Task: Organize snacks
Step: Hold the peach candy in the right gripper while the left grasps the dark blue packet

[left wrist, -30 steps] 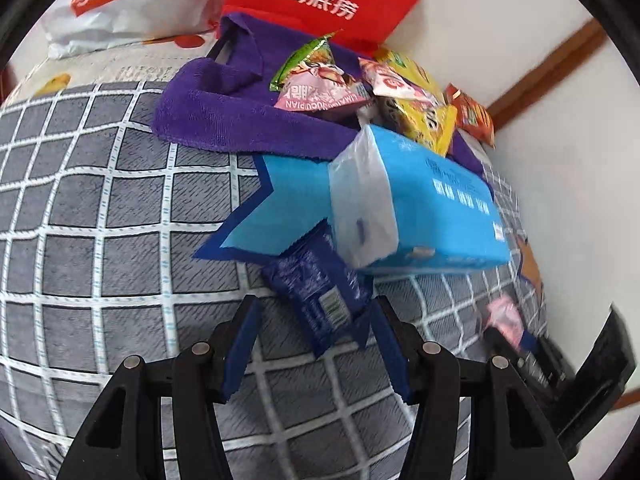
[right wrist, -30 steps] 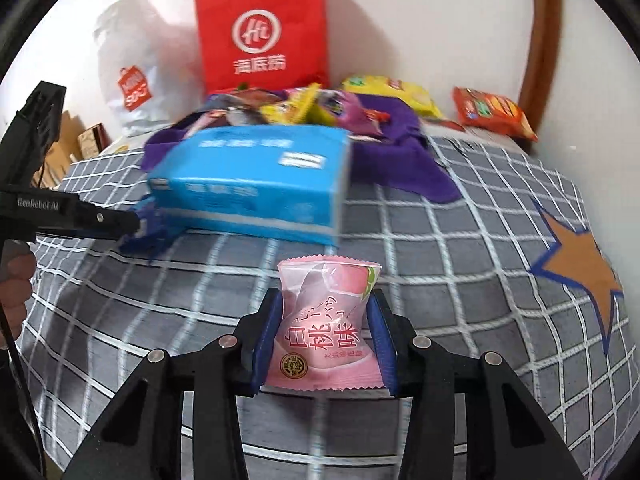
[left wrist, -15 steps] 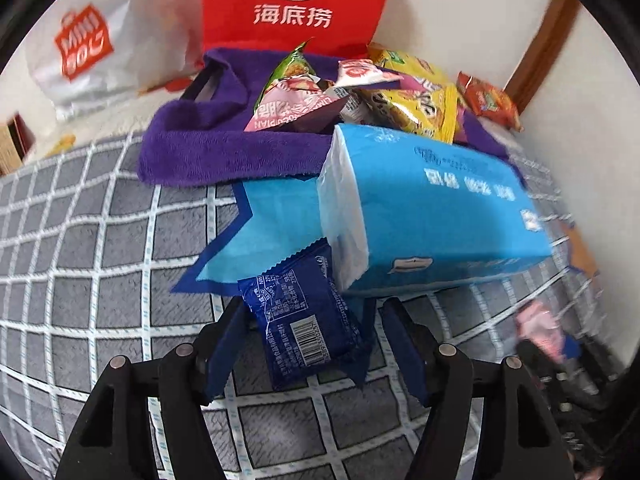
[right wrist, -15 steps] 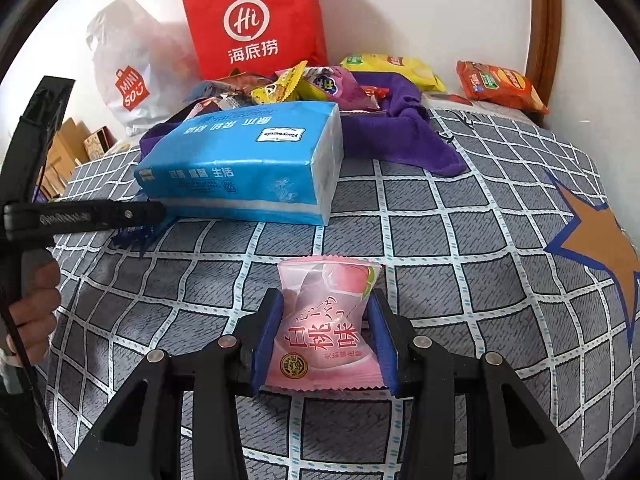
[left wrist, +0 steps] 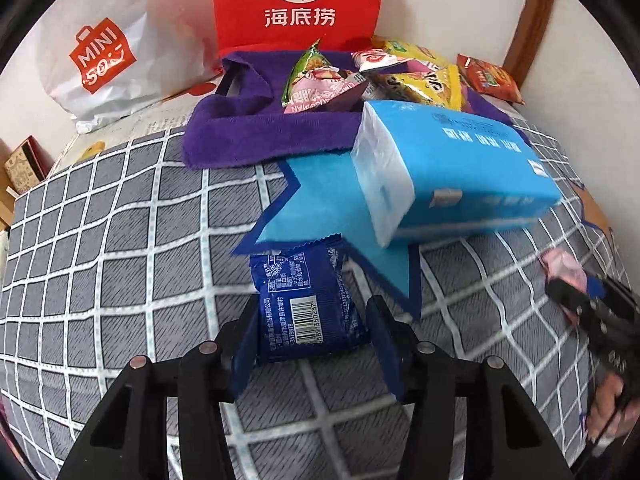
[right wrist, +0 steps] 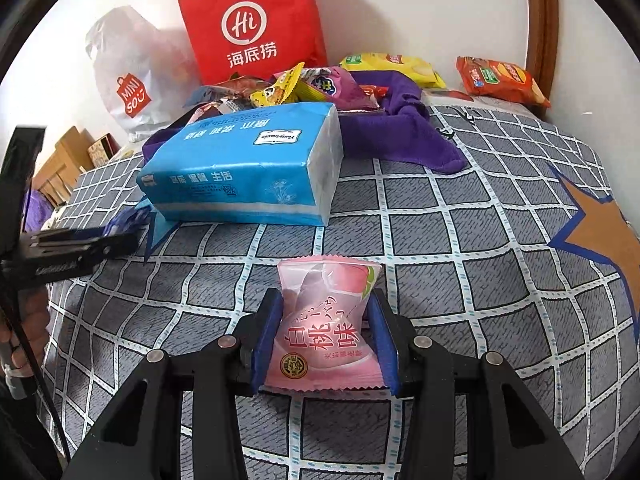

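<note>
A dark blue snack packet (left wrist: 304, 304) lies barcode-up on the grey checked bedcover (left wrist: 100, 280), between the fingers of my left gripper (left wrist: 311, 304). The jaws are closing around it; the left pad touches its edge, the right pad stands a sliver off. My right gripper (right wrist: 325, 296) is shut on a pink peach-flavour packet (right wrist: 324, 320), held just above the cover. That pink packet (left wrist: 564, 266) also shows at the right edge of the left wrist view. A person's hand (left wrist: 608, 408) holds the right gripper there.
A blue tissue pack (right wrist: 244, 168) lies mid-bed between both grippers. Behind it a purple towel (left wrist: 248, 136) carries several loose snack packets (left wrist: 320, 84). A red paper bag (left wrist: 296, 0) and a white plastic bag (left wrist: 104, 56) stand against the wall. An orange chip bag (right wrist: 500, 80) lies far right.
The left gripper rolled and moved in so the blue packet now lies squarely between its fingers, which widened and then narrowed. The right gripper kept the pink packet and barely moved.
</note>
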`<state>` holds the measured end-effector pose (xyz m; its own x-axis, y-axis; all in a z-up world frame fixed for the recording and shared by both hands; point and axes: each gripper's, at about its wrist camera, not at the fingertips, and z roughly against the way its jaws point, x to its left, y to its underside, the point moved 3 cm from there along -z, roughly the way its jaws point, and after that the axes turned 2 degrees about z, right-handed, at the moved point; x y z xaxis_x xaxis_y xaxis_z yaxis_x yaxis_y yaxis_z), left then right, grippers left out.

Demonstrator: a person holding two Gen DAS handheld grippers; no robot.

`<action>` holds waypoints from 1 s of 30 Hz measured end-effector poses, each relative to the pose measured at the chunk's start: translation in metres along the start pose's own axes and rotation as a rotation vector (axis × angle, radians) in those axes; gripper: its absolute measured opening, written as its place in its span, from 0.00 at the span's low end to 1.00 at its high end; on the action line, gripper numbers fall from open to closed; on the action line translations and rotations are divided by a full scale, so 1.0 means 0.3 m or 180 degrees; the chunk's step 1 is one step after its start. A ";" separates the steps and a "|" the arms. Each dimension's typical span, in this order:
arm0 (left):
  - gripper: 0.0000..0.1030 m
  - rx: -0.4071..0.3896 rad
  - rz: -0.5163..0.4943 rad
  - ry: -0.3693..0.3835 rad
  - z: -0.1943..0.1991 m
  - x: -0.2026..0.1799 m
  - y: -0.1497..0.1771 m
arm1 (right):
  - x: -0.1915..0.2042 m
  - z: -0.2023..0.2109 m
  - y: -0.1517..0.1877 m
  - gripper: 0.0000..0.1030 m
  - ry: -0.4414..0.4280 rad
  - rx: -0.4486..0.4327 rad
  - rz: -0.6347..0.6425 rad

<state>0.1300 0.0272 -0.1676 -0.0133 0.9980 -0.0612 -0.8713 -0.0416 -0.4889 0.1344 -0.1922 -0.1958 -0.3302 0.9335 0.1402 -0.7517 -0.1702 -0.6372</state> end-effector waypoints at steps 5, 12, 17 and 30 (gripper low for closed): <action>0.61 0.0018 0.0161 0.0049 -0.011 0.032 -0.018 | 0.000 -0.001 0.002 0.43 -0.0015 0.0002 -0.0011; 0.44 -0.0173 -0.0012 -0.0230 -0.036 -0.002 -0.040 | -0.003 0.000 0.001 0.44 -0.0049 -0.0001 -0.0034; 0.41 -0.0332 -0.0066 -0.0236 -0.022 -0.010 -0.021 | -0.001 -0.002 0.002 0.44 -0.0037 0.0005 -0.0016; 0.44 -0.0399 -0.0064 -0.0186 -0.014 -0.004 -0.004 | 0.003 -0.004 0.000 0.45 -0.0030 0.0014 -0.0001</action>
<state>0.1330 0.0259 -0.1706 -0.0282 0.9996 -0.0012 -0.8036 -0.0234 -0.5948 0.1346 -0.1910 -0.1967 -0.3353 0.9305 0.1476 -0.7543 -0.1713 -0.6338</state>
